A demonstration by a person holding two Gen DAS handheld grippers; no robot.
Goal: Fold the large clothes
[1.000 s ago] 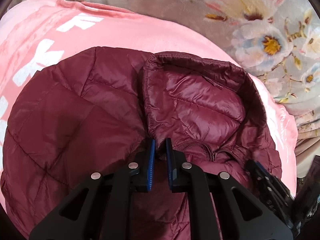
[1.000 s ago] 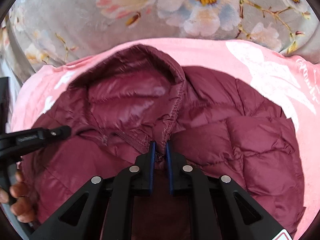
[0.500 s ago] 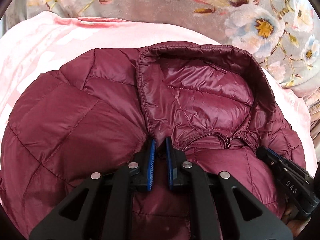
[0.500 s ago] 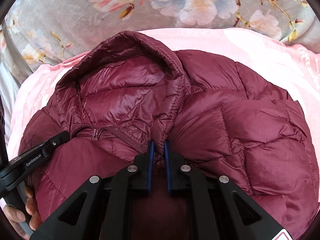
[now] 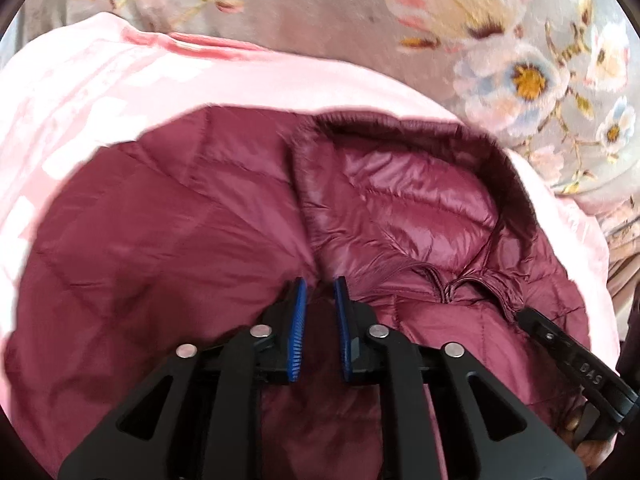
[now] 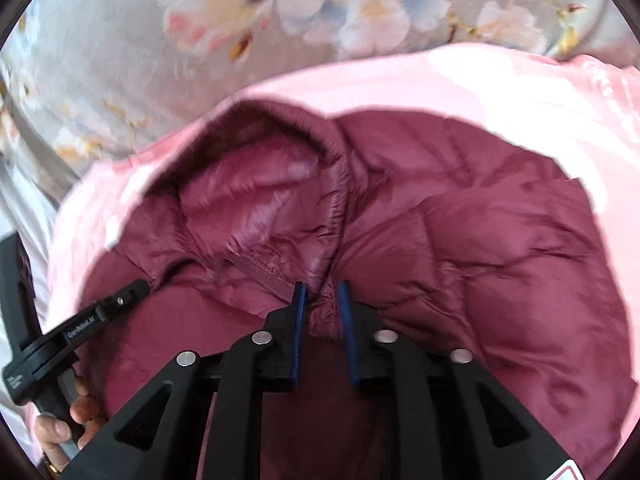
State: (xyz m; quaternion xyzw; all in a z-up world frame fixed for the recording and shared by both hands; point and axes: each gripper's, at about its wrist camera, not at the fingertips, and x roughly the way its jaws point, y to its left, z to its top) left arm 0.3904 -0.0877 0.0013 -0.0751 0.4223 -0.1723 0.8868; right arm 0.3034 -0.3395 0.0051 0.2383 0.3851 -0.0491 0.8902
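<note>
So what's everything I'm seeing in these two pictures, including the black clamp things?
hooded puffer jacket: one, maroon, lying on the pink garment, hood open upward
pink garment: one, pink with white print, spread under the jacket
floral bedsheet: one, grey with white and pink flowers, beneath everything
left gripper: one, black with blue pads, pinching the jacket's neckline beside the hood
right gripper: one, black with blue pads, pinching the neckline on the hood's other side
left hand: one, holding the left gripper's handle
</note>
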